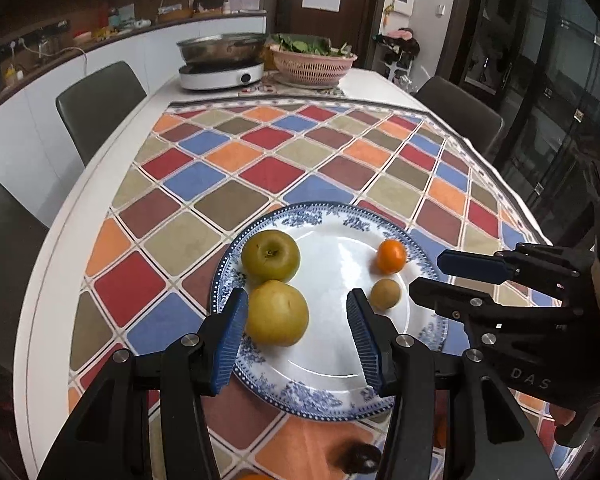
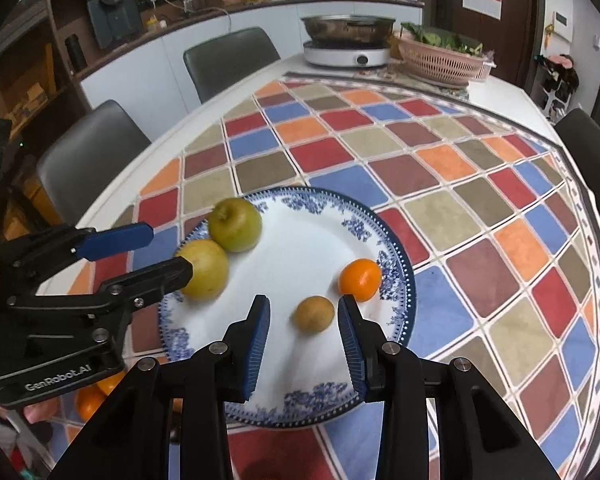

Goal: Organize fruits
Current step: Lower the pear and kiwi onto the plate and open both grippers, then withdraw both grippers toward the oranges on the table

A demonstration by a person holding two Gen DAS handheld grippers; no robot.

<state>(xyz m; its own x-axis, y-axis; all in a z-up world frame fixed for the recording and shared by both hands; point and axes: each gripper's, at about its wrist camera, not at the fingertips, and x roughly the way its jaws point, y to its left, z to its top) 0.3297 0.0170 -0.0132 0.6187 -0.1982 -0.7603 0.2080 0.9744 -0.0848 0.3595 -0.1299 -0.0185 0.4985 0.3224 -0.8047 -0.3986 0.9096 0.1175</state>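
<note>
A blue-and-white plate (image 1: pixel 332 344) (image 2: pixel 308 240) lies on the checked tablecloth. On it rest a green apple (image 1: pixel 271 256) (image 2: pixel 236 230), a yellow pear (image 1: pixel 278 312) (image 2: pixel 206 268), a small orange (image 1: pixel 391 256) (image 2: pixel 360 279) and a little brown fruit (image 1: pixel 385 294) (image 2: pixel 314 314). My left gripper (image 1: pixel 298 300) (image 2: pixel 170 251) hovers open over the pear, which sits by its left pad without being squeezed. My right gripper (image 2: pixel 305 304) (image 1: pixel 426 274) is open above the brown fruit, and its pads stand clear of it.
More oranges (image 2: pixel 90 402) lie off the plate at the near left. At the far end of the table stand an induction cooker (image 1: pixel 222 74) with a steel pot and a pink basket (image 1: pixel 312 64) of greens. Grey chairs (image 1: pixel 100 100) line both sides.
</note>
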